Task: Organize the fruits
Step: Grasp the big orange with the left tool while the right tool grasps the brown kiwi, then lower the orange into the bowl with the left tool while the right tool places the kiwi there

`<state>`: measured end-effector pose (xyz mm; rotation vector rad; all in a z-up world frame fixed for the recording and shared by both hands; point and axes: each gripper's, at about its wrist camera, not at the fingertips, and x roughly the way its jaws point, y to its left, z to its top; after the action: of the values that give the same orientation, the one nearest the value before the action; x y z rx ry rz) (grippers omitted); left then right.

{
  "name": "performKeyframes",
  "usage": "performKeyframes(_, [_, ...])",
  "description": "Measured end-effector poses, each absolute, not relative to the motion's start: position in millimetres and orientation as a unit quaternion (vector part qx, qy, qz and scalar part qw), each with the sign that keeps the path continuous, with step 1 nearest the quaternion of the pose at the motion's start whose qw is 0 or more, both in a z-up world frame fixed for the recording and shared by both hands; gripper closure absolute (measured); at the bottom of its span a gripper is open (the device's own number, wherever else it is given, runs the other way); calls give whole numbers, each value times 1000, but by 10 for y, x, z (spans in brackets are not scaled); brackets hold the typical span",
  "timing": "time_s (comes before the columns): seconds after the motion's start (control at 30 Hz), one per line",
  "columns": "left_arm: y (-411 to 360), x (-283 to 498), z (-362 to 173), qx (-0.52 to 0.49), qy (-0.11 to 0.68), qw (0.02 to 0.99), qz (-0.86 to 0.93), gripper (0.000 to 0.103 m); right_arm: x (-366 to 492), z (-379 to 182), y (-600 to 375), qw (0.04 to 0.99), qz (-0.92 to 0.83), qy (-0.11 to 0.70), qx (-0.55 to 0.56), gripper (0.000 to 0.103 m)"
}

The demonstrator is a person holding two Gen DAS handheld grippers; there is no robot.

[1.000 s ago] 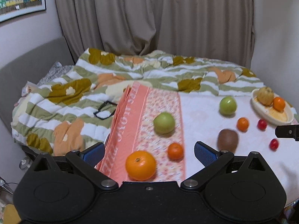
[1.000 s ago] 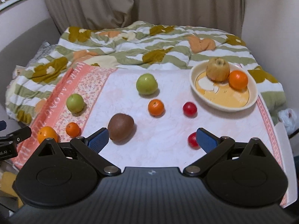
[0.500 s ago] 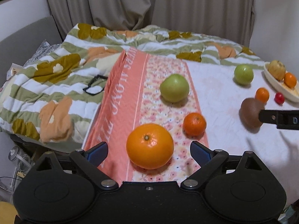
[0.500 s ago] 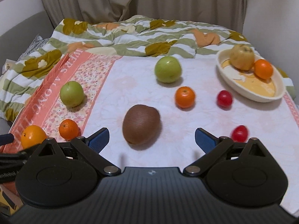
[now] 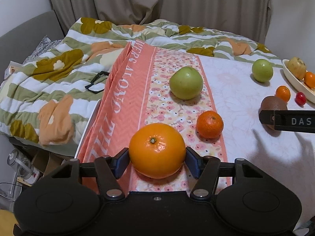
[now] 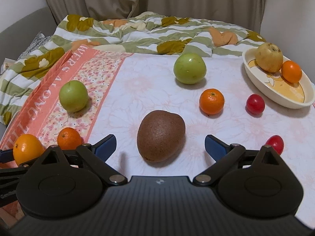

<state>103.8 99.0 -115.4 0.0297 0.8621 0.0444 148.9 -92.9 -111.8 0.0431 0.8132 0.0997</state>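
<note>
Table (image 6: pixel 149 82), tablecloth (image 5: pixel 130 106), fruits, bowl (image 6: pixel 261 86)

Kiwi (image 6: pixel 161 135) mid-cloth (image 6: pixel 137 86); apple (image 6: pixel 189 68) behind it, mandarin (image 6: pixel 211 101) right, bowl (image 6: pixel 256 82) far right holding pear (image 6: pixel 269 57); orange (image 5: pixel 157 150) left.

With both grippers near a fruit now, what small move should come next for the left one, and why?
Probably lift the big orange a little off the cloth. The left gripper has just been closing, and its pads now sit against both sides of the orange, which still rests on the cloth. The right gripper is open, with the brown fruit between its fingers but untouched.
</note>
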Motion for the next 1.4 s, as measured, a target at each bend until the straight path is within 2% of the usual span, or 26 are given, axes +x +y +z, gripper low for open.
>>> performKeyframes(0.2, [990,1034,-1147,12,418,908,20,38,1571,-1183,-868,915,51,399,9,0])
performKeyframes(0.27, [990,1034,-1146,13,417,909,20,38,1607,-1209,-841,914,52,402,5,6])
performKeyframes(0.4, [993,1038,-1141,9,417,909,19,39,1631,-1250,-777,914,51,402,-9,11])
performKeyframes(0.5, [989,1036,-1138,9,418,908,19,39,1623,-1262,-723,917,43,395,-27,24])
performKeyframes(0.53, [990,1037,-1138,10,418,908,19,39,1622,-1255,-718,919,39,392,-34,33])
performKeyframes(0.97, [941,944,-1057,8,414,910,4,39,1538,-1126,-747,919,45,391,-23,34])
performKeyframes(1.4, [704,711,-521,3,372,928,-29,39,1211,-576,-1011,930,43,366,4,34])
